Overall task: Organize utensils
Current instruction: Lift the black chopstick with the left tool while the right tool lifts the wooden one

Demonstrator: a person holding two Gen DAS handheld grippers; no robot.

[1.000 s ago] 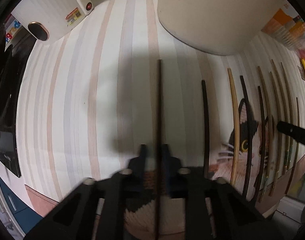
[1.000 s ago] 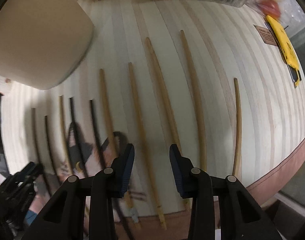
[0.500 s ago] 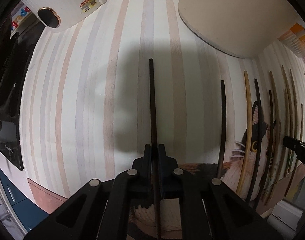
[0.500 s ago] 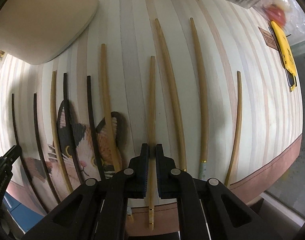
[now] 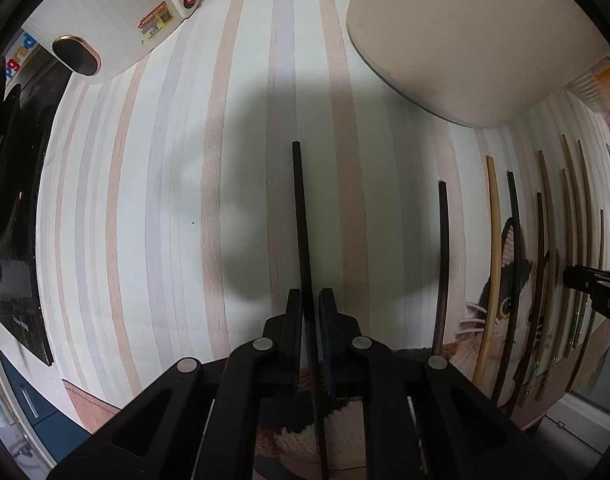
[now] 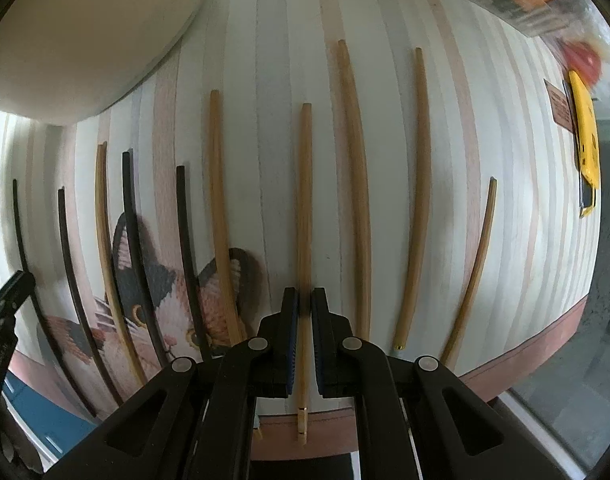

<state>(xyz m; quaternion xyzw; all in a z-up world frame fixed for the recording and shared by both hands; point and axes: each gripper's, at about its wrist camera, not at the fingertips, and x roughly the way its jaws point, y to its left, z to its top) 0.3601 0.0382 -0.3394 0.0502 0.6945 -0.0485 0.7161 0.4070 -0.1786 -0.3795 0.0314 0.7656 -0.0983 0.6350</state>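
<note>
The counter is covered by a mat with pale pink, grey and cream stripes; a calico cat picture is printed near its front edge, which is bordered in dusty pink. A black chopstick is gripped by the left hand-held gripper, its fingers closed on it. A light wooden chopstick is clamped by the right hand-held gripper. Other chopsticks, black and wooden, are laid in a row on the mat. A large cream container is seen at the far side, a white appliance far left, and a yellow tool far right.
</note>
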